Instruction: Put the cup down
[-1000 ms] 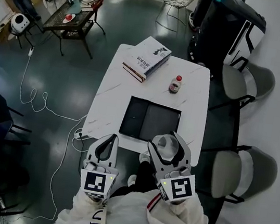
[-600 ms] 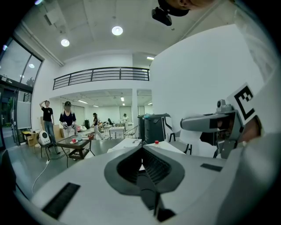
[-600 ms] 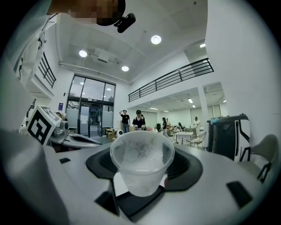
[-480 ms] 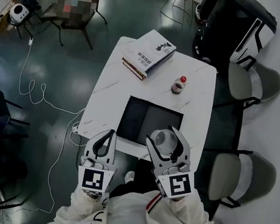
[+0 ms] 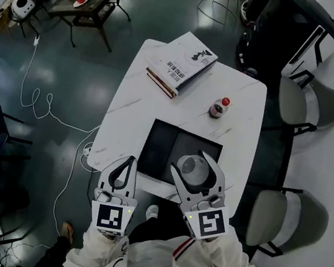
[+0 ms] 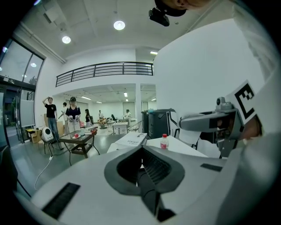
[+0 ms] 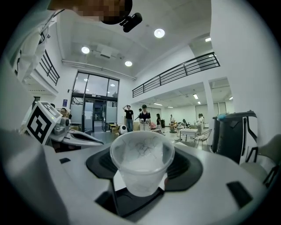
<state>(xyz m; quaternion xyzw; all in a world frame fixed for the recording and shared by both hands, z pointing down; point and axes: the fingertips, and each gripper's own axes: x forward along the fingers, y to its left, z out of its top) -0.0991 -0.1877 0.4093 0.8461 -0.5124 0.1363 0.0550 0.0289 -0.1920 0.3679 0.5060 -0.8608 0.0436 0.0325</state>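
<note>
1. The cup (image 5: 192, 167): lower part hidden between the jaws of the right gripper (image 5: 189, 162); it covers part of the black mat (image 5: 163, 149).
2. The book (image 5: 181, 68) and bottle (image 5: 219, 108): print too small to read.
3. The black machine (image 5: 284, 29): cut off by the top edge.

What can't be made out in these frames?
- Whether the clear plastic cup touches the dark rectangular mat: in the head view the cup itself and the right gripper cover its base; in the right gripper view the jaws block everything below.
- Label of the small red-capped bottle: too small in every view.
- Cover print on the white book stack: too small.
</note>
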